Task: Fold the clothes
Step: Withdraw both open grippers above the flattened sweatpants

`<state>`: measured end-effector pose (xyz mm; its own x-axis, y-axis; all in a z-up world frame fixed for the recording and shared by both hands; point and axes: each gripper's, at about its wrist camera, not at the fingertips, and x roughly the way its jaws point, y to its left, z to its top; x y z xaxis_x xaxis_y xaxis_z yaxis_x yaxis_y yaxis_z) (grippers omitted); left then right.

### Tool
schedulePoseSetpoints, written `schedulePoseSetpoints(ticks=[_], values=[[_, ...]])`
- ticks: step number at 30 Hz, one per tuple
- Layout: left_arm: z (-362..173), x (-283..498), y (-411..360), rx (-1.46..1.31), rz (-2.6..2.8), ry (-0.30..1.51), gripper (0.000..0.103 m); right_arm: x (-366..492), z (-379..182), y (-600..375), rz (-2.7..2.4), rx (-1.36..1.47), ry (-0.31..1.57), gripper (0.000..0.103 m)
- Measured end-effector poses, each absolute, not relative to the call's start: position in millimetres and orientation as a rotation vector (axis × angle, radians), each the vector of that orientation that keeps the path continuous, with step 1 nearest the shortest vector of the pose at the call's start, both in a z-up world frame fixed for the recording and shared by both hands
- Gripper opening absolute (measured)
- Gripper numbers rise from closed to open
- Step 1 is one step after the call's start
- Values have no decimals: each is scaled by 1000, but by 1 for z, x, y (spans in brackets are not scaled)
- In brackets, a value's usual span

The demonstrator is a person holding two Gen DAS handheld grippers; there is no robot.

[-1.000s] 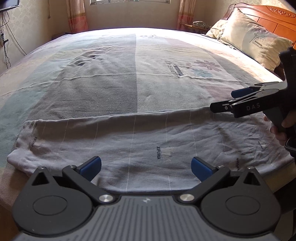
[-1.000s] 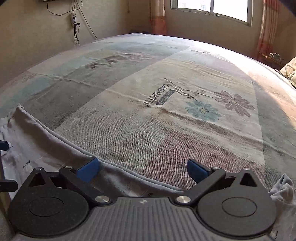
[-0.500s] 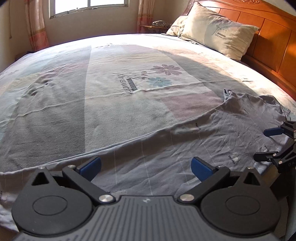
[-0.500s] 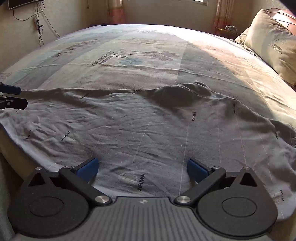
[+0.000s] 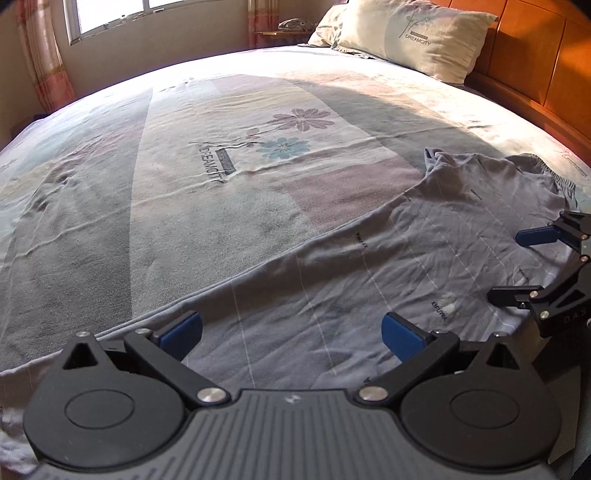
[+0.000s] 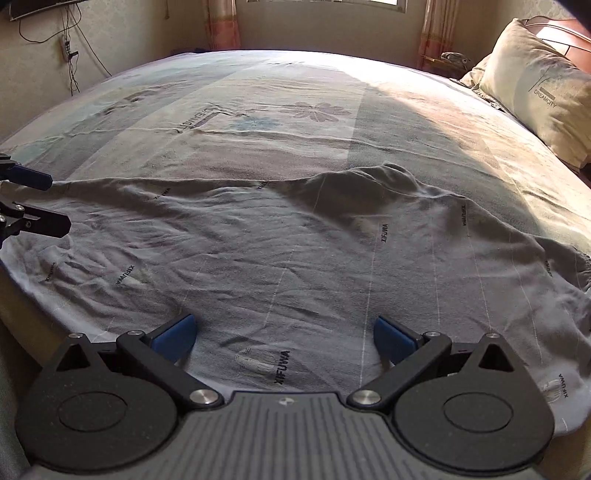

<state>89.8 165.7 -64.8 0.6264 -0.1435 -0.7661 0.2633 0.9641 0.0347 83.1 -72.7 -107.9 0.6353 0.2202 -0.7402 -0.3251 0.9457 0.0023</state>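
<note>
Both claws gape wide and grip nothing: the left gripper point(image 5: 291, 334) and the right gripper point(image 6: 284, 338) hang low over grey trousers point(image 6: 295, 258) printed repeatedly with "XIFUWA". They lie flat along the near edge of the bed point(image 5: 147, 184), long axis running side to side, waistband toward the headboard point(image 5: 535, 66). "DREAMCITY" marks sheet and pillow point(image 5: 417, 37). Curtains point(image 5: 40, 62) flank a window point(image 5: 110, 14).

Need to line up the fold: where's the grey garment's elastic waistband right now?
Right side in both views: the grey garment's elastic waistband lies nearest the beige pillow.
</note>
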Motion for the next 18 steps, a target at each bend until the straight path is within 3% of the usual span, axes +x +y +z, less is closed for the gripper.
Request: schedulePoseSetpoints(ticks=[10,18], values=[[-88,69,176,110,-173,991,103,80,-108,-74,324,-140,815,103],[-73,65,179,94,-181,936,103,61,-87,-116,324,-31,784,103]])
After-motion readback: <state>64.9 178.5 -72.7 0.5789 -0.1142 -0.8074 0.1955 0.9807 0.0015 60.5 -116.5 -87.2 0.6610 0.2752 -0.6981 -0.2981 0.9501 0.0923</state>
